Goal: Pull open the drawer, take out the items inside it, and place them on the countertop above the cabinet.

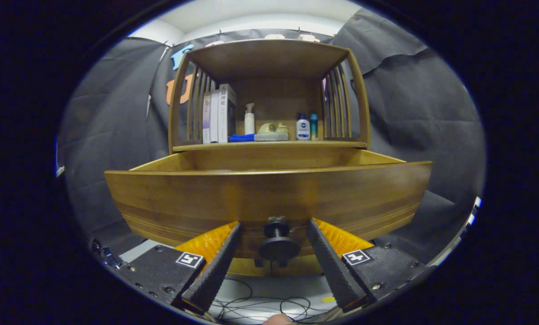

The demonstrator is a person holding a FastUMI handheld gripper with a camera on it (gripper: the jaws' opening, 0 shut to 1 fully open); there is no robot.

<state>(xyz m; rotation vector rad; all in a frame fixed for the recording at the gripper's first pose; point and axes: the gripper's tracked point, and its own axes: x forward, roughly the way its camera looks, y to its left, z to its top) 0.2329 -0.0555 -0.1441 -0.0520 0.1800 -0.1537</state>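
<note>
The wooden drawer stands pulled out of the cabinet, its front panel close ahead of me. Its dark round knob sits between my two fingers, with a gap on each side. My gripper is open, its fingertips almost at the drawer front. The front panel hides what lies inside the drawer. Above it is the countertop, with books, a white spray bottle, a blue cloth, a pale green object, a white lotion bottle and a teal bottle.
Slatted wooden sides and a top board enclose the countertop shelf. Black cloth walls stand behind and to both sides. Thin cables lie on the pale floor below the drawer. A fingertip shows under the gripper.
</note>
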